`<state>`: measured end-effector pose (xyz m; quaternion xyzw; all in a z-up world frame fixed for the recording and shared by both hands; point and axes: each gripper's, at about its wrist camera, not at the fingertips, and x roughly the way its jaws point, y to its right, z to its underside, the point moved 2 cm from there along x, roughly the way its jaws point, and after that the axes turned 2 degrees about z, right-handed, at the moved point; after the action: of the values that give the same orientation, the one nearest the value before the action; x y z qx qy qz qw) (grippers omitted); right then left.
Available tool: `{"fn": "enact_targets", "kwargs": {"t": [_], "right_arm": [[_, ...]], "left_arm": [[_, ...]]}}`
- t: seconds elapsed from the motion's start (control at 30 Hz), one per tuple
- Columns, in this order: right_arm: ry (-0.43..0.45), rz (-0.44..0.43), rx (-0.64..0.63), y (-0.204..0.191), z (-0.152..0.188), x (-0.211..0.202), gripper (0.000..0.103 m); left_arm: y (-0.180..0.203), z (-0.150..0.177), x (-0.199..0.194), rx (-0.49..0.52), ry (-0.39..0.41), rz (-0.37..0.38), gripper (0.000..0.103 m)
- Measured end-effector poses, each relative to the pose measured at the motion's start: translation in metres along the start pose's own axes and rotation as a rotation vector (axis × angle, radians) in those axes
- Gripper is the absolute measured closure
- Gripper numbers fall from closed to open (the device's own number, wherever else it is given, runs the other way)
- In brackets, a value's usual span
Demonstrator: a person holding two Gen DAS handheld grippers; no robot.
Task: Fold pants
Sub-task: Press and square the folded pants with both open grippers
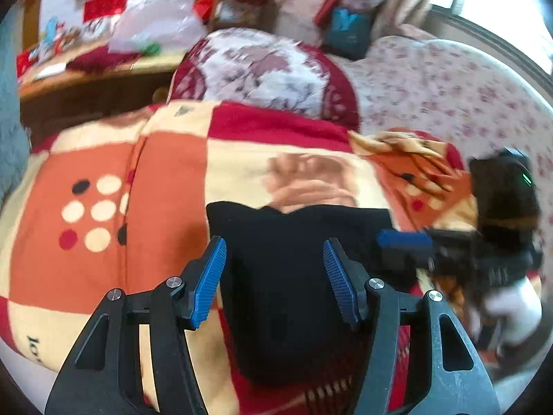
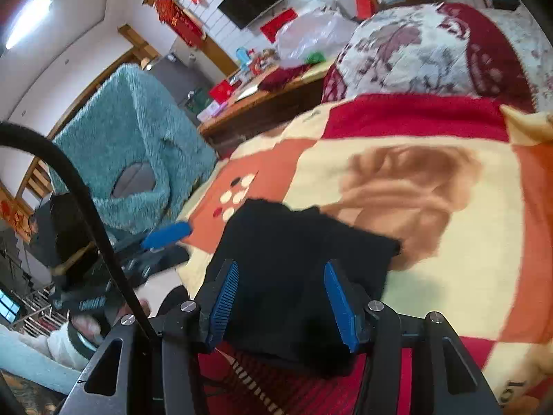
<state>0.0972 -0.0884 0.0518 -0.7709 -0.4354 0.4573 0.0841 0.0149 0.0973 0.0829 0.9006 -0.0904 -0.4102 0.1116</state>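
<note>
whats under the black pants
The black pants lie folded on the checked blanket, whose orange, cream and red squares show all around them. A red patch with pale stripes peeks out at their near edge. Whatever the blanket shows directly beneath them is covered.

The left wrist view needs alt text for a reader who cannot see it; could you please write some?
Folded black pants lie on a red, orange and cream patterned blanket, framed by the open blue-padded fingers of the left hand-held gripper. The right hand-held gripper reaches in from the right, blurred.
</note>
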Motion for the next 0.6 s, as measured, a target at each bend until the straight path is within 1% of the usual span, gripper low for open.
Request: {"fn": "enact_targets", "kwargs": {"t": [0.07, 0.13, 0.17, 0.23, 0.27, 0.37, 0.47, 0.5, 0.6], "right_arm": [[-0.020, 0.063, -0.025, 0.002, 0.003, 0.012, 0.053], [-0.041, 0.121, -0.041, 0.010, 0.006, 0.023, 0.053], [-0.040, 0.130, -0.055, 0.014, 0.007, 0.028, 0.053], [-0.027, 0.134, -0.073, 0.020, 0.009, 0.033, 0.053], [-0.022, 0.127, -0.061, 0.023, 0.010, 0.033, 0.053], [-0.012, 0.095, -0.018, 0.026, 0.009, 0.026, 0.053], [0.002, 0.088, 0.047, 0.027, 0.008, 0.012, 0.051], [0.006, 0.086, 0.071, 0.028, 0.008, 0.007, 0.049], [0.021, 0.090, 0.109, 0.032, 0.010, -0.006, 0.033]], "left_arm": [[-0.007, 0.000, 0.021, -0.044, -0.040, -0.025, 0.044], [-0.014, 0.002, 0.032, -0.076, -0.030, -0.043, 0.044], [-0.016, 0.003, 0.036, -0.086, -0.032, -0.051, 0.040], [-0.021, 0.007, 0.046, -0.112, -0.056, -0.056, 0.039], [-0.025, 0.009, 0.048, -0.138, -0.057, -0.045, 0.039], [-0.026, 0.009, 0.041, -0.157, -0.056, -0.023, 0.039], [-0.024, 0.009, 0.030, -0.154, -0.058, -0.032, 0.039], [-0.023, 0.009, 0.026, -0.150, -0.058, -0.040, 0.039], [-0.019, 0.010, 0.016, -0.131, -0.046, -0.070, 0.039]]}}
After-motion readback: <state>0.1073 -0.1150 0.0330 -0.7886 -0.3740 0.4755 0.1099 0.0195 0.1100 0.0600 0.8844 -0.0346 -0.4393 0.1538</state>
